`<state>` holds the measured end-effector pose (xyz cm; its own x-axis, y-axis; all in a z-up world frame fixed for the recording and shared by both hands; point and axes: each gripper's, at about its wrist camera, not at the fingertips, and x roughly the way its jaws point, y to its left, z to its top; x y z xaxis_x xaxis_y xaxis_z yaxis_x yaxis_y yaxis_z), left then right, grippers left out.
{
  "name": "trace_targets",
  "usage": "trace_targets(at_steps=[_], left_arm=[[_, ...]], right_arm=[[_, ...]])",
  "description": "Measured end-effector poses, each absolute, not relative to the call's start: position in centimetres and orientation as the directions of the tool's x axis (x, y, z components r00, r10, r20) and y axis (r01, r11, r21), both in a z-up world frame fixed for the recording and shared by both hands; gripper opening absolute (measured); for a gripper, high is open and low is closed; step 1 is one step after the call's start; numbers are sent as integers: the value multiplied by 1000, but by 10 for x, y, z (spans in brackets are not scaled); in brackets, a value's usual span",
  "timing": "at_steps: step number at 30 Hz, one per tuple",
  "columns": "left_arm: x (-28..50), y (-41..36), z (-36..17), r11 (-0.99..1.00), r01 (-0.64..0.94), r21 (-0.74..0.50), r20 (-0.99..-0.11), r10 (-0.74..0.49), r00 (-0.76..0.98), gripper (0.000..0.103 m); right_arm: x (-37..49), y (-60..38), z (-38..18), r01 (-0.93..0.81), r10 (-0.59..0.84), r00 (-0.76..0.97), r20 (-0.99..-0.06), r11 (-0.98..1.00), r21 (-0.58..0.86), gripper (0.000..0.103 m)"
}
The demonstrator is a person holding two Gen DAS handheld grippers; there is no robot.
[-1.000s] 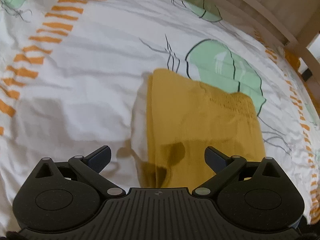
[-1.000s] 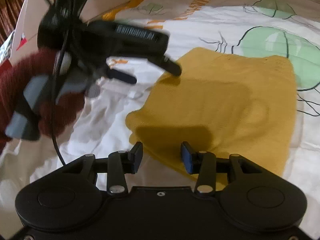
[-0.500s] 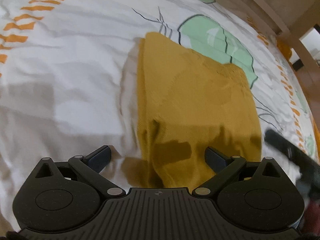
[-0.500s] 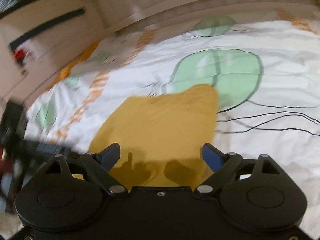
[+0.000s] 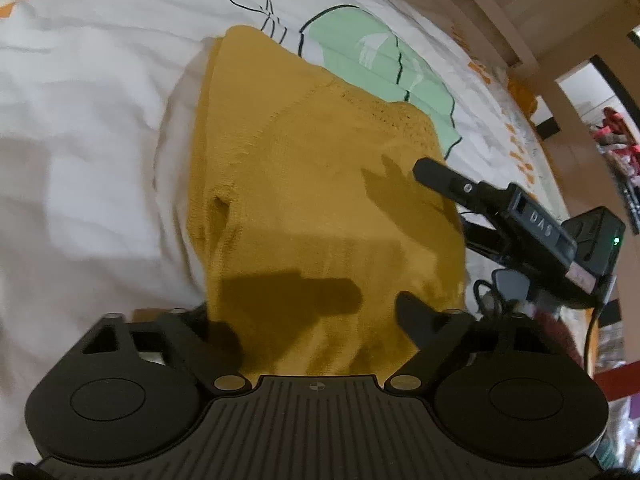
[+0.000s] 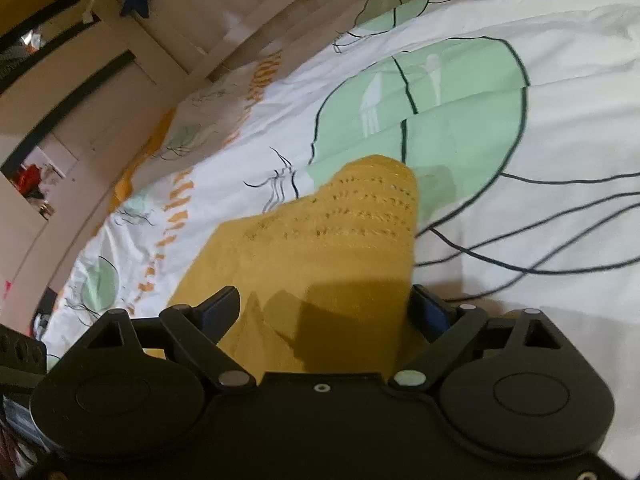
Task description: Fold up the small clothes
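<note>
A mustard-yellow knitted garment (image 5: 316,200) lies folded on the white patterned bedsheet (image 5: 80,120). My left gripper (image 5: 316,312) is open, its fingers straddling the garment's near edge. My right gripper (image 6: 324,304) is open too, low over the garment's other edge (image 6: 332,240), fingers on either side of the cloth. The right gripper also shows in the left wrist view (image 5: 500,208) at the garment's right side. Neither holds the cloth.
The wooden bed frame (image 5: 500,12) runs along the far side of the sheet, also seen in the right wrist view (image 6: 240,28). A green printed leaf shape (image 6: 440,108) lies just beyond the garment. Room clutter stands past the bed's right edge (image 5: 616,168).
Both grippers have moved in low over the garment's edges. The right gripper opened about a second ago and swung round to the garment's right side.
</note>
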<state>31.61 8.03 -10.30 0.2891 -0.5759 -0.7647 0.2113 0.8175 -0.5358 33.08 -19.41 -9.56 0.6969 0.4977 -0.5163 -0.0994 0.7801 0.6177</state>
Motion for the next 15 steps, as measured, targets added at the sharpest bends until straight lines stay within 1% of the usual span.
trace_targets(at_steps=[1, 2, 3, 4, 5, 6, 7, 8, 9, 12, 15], left_arm=[[316, 82, -103, 820, 207, -534, -765, -572, 295, 61], [316, 84, -102, 823, 203, -531, -766, -569, 301, 50], [317, 86, -104, 816, 199, -542, -760, -578, 298, 30], [318, 89, -107, 809, 184, -559, -753, -588, 295, 23], [319, 91, -109, 800, 176, -574, -745, -599, 293, 20], [319, 93, -112, 785, 173, -595, -731, -618, 288, 14], [319, 92, -112, 775, 168, -610, -722, -630, 285, 14], [319, 92, -112, 769, 162, -618, -716, -636, 286, 14], [317, 91, -111, 763, 165, -625, -709, -644, 288, 13], [310, 90, -107, 741, 161, -652, -686, -666, 291, 13], [298, 90, -98, 720, 139, -680, -665, -686, 295, 12]], right_arm=[[332, -195, -96, -100, 505, 698, -509, 772, 628, 93], [333, -195, -96, -101, 512, 697, -502, 763, 638, 93], [334, -195, -97, -102, 518, 696, -498, 757, 645, 93], [334, -196, -97, -102, 521, 694, -497, 755, 648, 93], [333, -197, -97, -102, 522, 693, -497, 754, 649, 91], [334, -197, -97, -101, 522, 691, -500, 755, 648, 83], [334, -196, -96, -97, 521, 687, -507, 757, 646, 73], [335, -196, -97, -90, 519, 679, -520, 761, 642, 50], [337, -196, -97, -75, 512, 667, -541, 768, 635, 42], [338, -199, -93, -42, 515, 652, -556, 757, 652, 37], [329, -201, -79, -22, 511, 647, -566, 755, 656, 36]])
